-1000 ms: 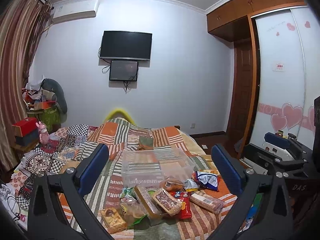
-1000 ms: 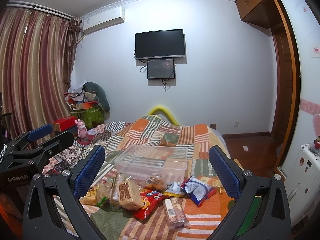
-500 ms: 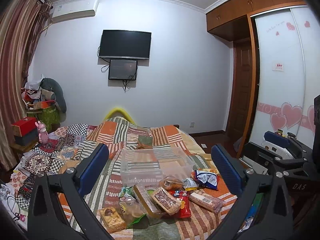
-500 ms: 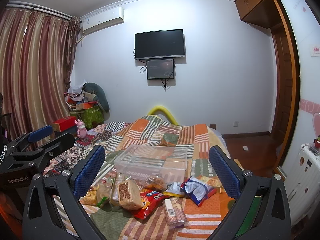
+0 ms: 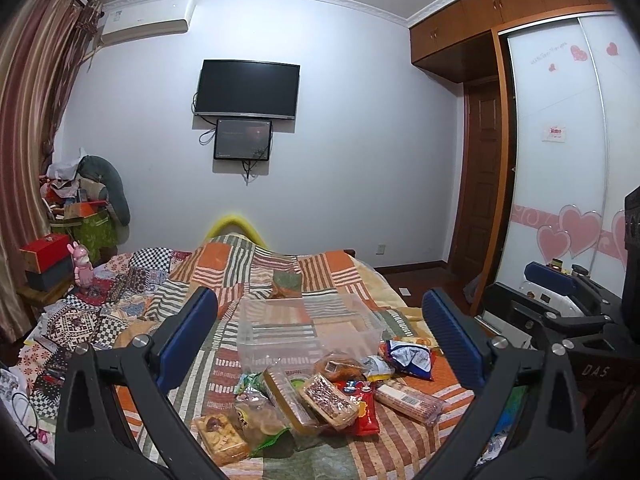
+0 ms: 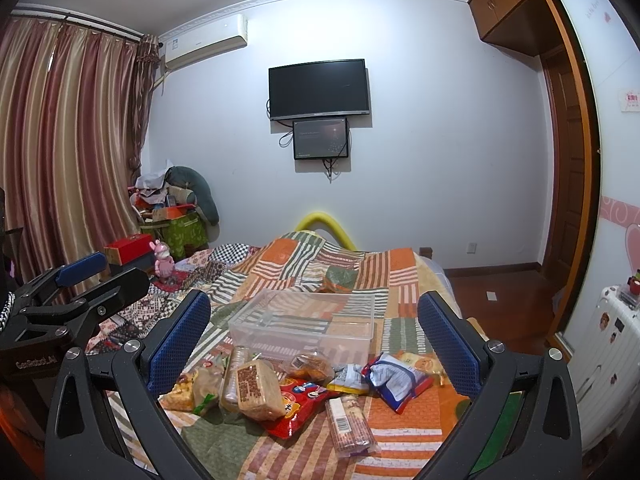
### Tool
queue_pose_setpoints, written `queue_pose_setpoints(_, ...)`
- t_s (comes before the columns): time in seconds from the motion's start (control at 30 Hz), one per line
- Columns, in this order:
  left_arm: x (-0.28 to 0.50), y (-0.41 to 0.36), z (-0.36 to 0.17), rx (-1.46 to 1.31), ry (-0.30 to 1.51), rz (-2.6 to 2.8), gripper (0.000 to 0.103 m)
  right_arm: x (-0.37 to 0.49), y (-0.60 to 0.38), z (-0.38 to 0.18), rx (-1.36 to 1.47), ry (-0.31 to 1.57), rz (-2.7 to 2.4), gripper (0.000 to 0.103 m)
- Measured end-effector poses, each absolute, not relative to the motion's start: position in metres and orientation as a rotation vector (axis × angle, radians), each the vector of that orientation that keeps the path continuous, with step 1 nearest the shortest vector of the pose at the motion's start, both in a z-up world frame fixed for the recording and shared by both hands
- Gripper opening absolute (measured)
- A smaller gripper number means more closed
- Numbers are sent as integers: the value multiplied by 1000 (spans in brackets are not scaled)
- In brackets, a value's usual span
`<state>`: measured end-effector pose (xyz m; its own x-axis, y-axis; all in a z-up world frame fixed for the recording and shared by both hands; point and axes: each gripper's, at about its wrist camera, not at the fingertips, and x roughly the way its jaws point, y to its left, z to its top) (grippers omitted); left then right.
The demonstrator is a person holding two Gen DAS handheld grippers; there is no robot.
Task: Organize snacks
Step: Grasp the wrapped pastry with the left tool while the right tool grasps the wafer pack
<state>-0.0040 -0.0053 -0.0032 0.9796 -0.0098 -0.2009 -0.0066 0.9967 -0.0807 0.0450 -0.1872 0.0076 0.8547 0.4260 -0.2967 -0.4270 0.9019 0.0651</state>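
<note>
A clear plastic bin (image 5: 308, 330) (image 6: 304, 326) stands empty on the patchwork bed. Several snack packs lie in a heap in front of it: a red bag (image 6: 298, 404), a brown wafer pack (image 6: 258, 388), a long biscuit pack (image 6: 348, 420), a blue and white bag (image 6: 396, 378) and a cookie tray (image 5: 220, 438). My left gripper (image 5: 320, 332) is open and empty, above and short of the heap. My right gripper (image 6: 314, 330) is open and empty too, held beside it; it shows at the right edge of the left wrist view (image 5: 552, 280).
The bed's quilt (image 6: 320, 264) runs to a far white wall with a TV (image 6: 318, 90). A cluttered side table with a red box (image 6: 130, 250) and a pink toy (image 6: 162, 262) stands left by curtains. A wardrobe (image 5: 568, 160) and white suitcase (image 6: 612, 356) stand right.
</note>
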Motion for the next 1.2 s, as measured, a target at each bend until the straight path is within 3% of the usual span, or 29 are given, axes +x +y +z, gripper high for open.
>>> queue_pose_setpoints(0.23,-3,-4,-6,-77,209,8,100,48,-189,3,11,332,461,103)
queue_pose_setpoints(0.3,-1,-3,-8,-77,221,6,90,50,-189,1,11,337,463,99)
queue_pose_setpoints(0.67,23,18,-35,-66,375,10,56,66,-191,-19,-3,424,470,71)
queue_pose_setpoints(0.9,47,60,-73,-87,545,71,54,85,-194,-49,-41,541,451,61)
queue_pose_setpoints(1.2,70,92,-139,-65,765,118,54,109,-204,-92,-60,722,432,57)
